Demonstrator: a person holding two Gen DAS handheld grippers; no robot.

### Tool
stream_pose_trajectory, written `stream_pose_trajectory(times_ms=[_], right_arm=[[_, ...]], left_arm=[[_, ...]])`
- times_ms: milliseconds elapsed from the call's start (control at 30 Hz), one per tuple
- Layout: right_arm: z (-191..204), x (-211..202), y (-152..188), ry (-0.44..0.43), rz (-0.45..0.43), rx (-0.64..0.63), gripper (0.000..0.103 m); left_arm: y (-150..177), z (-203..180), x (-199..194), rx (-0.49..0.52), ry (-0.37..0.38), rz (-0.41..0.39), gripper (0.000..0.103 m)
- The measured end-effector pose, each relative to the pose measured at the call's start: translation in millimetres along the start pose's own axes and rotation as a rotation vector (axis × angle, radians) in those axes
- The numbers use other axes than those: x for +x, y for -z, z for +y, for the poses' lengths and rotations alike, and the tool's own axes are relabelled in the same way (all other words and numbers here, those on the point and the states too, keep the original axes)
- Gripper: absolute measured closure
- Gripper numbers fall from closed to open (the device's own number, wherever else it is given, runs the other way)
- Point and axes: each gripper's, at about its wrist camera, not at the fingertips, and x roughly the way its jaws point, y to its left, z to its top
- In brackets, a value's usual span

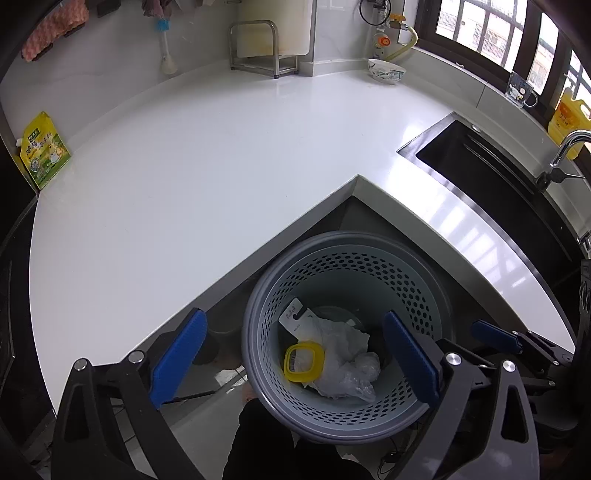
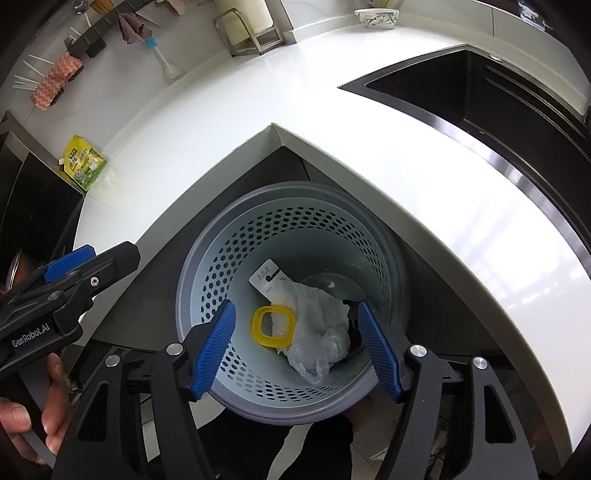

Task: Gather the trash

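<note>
A grey perforated trash basket (image 1: 417, 280) (image 2: 207, 254) stands on the floor in the inner corner of the white counter. Inside it lie a yellow ring-shaped lid (image 1: 303, 362) (image 2: 272, 327), a crumpled clear plastic bag (image 1: 347, 365) (image 2: 321, 325) and a white paper tag (image 1: 295, 315) (image 2: 266, 280). My left gripper (image 1: 291, 360) is open and empty above the basket. My right gripper (image 2: 297, 345) is open and empty, directly over the basket's mouth. The right gripper also shows at the right edge of the left wrist view (image 1: 498, 336).
A yellow-green pouch (image 1: 44, 151) (image 2: 84, 162) stands at the counter's (image 1: 184, 166) far left. A bowl (image 1: 386, 70) (image 2: 377, 17) and a metal rack (image 1: 258, 48) sit at the back. A dark sink (image 1: 498, 173) (image 2: 480, 96) is on the right.
</note>
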Motion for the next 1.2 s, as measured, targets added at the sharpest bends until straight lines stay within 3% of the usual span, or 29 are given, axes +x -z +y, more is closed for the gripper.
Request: stream_pose_trajectory(times_ms=[633,1200], right_arm=[[0,-11,-7,0.004,-0.021,-0.009,0.037],[0,-11,-7,0.004,-0.021,-0.008,0.037]], left_arm=[[-5,3,-6,-0.015,-0.061,0.004,0.007],[-6,2,-6,-0.022,-0.062,0.010,0.007]])
